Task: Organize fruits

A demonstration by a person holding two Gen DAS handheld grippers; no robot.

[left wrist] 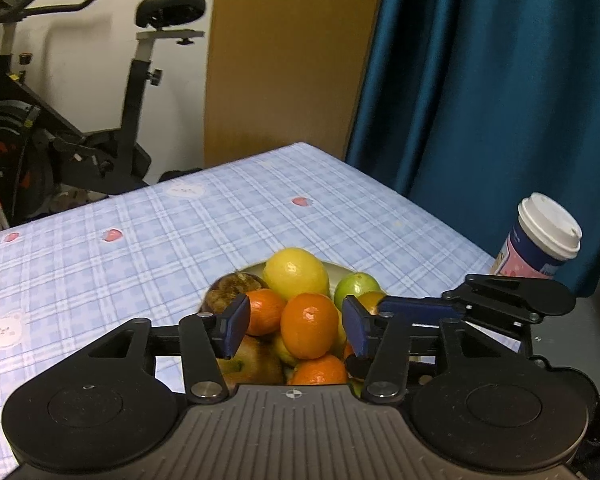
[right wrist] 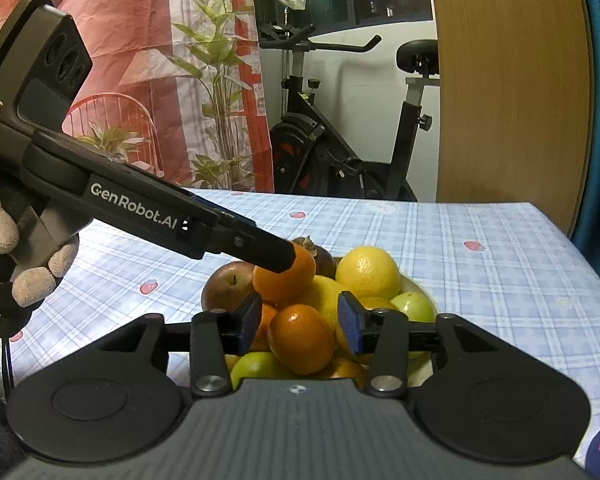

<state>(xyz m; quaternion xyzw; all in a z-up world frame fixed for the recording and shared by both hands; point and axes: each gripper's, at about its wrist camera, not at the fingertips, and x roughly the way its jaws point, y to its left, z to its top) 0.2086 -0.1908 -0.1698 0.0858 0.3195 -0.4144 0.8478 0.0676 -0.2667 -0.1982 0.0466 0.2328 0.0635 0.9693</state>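
A plate (left wrist: 340,268) piled with fruit sits on the checked tablecloth. In the left wrist view the pile shows a yellow lemon (left wrist: 296,272), a green lime (left wrist: 356,286), several oranges (left wrist: 309,325), an apple (left wrist: 256,360) and a dark brown fruit (left wrist: 228,294). My left gripper (left wrist: 296,322) is open, its jaws on either side of an orange. In the right wrist view my right gripper (right wrist: 300,324) is open around another orange (right wrist: 300,338). The left gripper's fingers (right wrist: 276,256) reach in from the left onto the top orange (right wrist: 296,280).
A lidded paper cup (left wrist: 540,240) stands at the table's right edge beside the blue curtain (left wrist: 500,100). An exercise bike (left wrist: 60,128) stands beyond the table's far edge. The tablecloth (right wrist: 500,264) stretches around the plate.
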